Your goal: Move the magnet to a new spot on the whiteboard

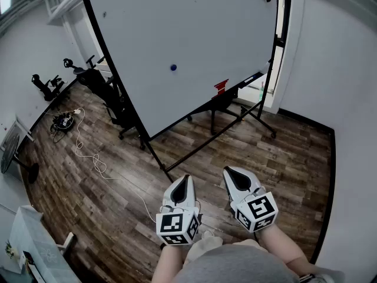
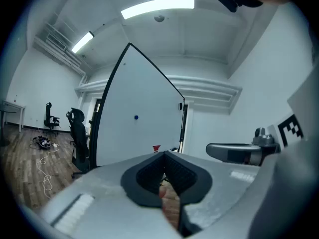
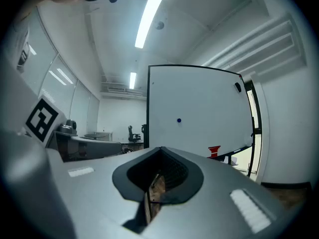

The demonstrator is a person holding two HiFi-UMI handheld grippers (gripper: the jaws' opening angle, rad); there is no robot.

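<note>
A small blue magnet point(image 1: 173, 67) sticks on the white face of a large wheeled whiteboard point(image 1: 194, 34) some way ahead. The same magnet point(image 2: 135, 117) shows in the left gripper view, and the magnet point(image 3: 179, 120) also appears in the right gripper view. Both grippers are held low near the person's body, far from the board. My left gripper point(image 1: 183, 180) is shut with nothing in it. My right gripper point(image 1: 232, 173) is shut and empty too. A red object point(image 1: 221, 86) sits on the board's tray.
Black office chairs point(image 1: 100, 84) stand left of the board. A white cable point(image 1: 97, 164) and a power strip point(image 1: 62, 121) lie on the wooden floor. The board's black frame legs point(image 1: 200, 146) reach toward me. White walls close the right side.
</note>
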